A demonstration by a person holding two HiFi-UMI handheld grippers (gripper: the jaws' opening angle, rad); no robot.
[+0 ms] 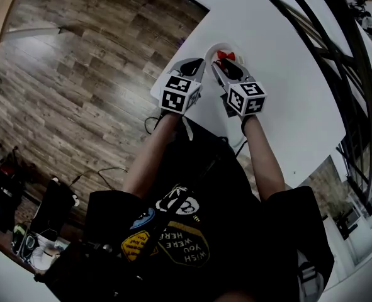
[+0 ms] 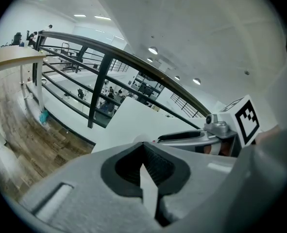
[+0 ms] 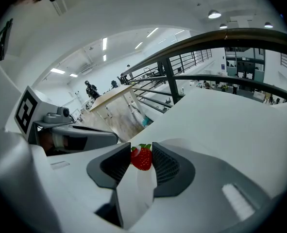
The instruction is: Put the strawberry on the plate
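Observation:
A small red strawberry (image 1: 226, 56) with a green top sits between the tips of my right gripper (image 1: 225, 61), just over a white plate (image 1: 212, 48) near the table's corner. In the right gripper view both dark pads press the strawberry (image 3: 141, 158) from either side, so the right gripper (image 3: 141, 154) is shut on it. My left gripper (image 1: 197, 65) hovers beside the plate's left rim. Its jaws meet at the tips with nothing between them in the left gripper view (image 2: 143, 148). The right gripper's marker cube (image 2: 245, 121) shows there at the right.
The white table (image 1: 286, 68) stretches to the right and far side; its corner edge lies just left of the plate. Wood floor (image 1: 78, 74) lies below to the left. A dark railing (image 1: 355, 61) runs past the table's far side.

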